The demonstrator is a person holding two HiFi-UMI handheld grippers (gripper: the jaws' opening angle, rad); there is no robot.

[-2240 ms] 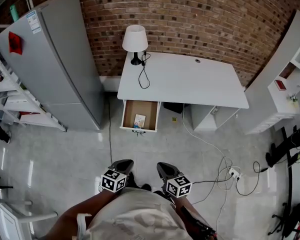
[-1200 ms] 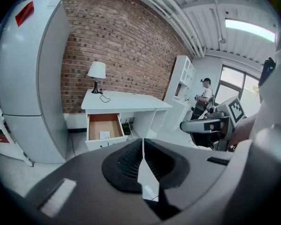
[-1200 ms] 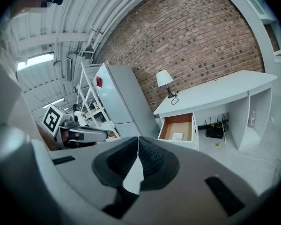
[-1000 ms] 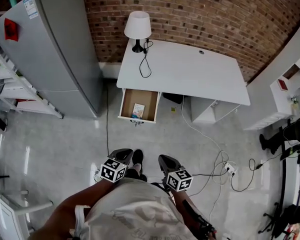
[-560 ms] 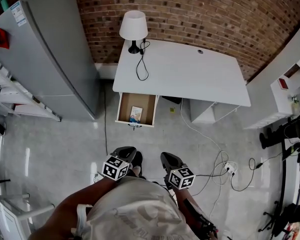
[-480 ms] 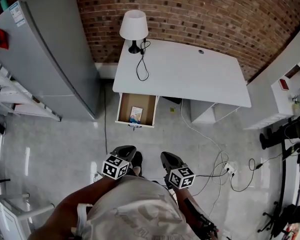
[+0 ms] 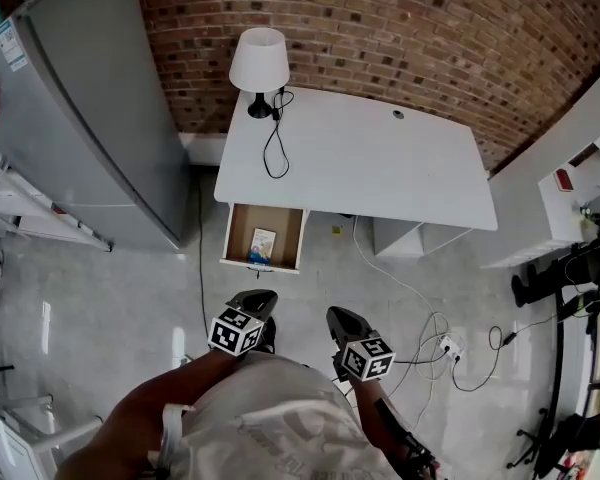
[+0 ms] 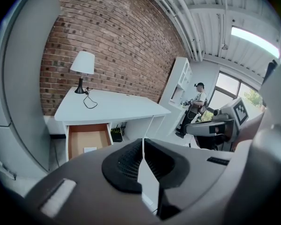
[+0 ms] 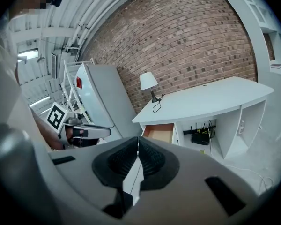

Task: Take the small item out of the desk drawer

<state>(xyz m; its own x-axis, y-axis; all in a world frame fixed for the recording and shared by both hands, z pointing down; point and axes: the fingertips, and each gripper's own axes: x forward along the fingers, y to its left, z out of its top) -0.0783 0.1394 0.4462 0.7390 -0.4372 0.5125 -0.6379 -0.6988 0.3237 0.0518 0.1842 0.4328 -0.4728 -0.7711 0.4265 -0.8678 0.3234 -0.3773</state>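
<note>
Jaws pressed together and empty, the left gripper (image 7: 262,302) and right gripper (image 7: 338,318) hang side by side above the floor (image 7: 110,298), well short of the open drawer (image 7: 238,238) ahead of them, where the small item (image 7: 263,243), a flat card-like packet, lies on the drawer bottom toward its front edge. The likely trouble from here: jaws arriving shut would only shove the packet along the smooth bottom, and a thing lying so flat may slide to the back or slip out of a shallow pinch. A steep reach could also knock a jaw against the drawer's front panel. Loose cables (image 7: 420,303) and a power strip (image 7: 447,346) trail across the floor ahead and to the right of the right gripper, a snag for feet on the way in. The white desk (image 7: 380,168) above the drawer is bare but for a lamp (image 7: 258,63) and its cord (image 7: 272,148) at the far corner beyond the left gripper. A brick wall (image 7: 400,28) backs the desk, a grey fridge (image 7: 80,118) stands off the left gripper's side, and white shelves (image 7: 570,168) stand off the right gripper's side.
</note>
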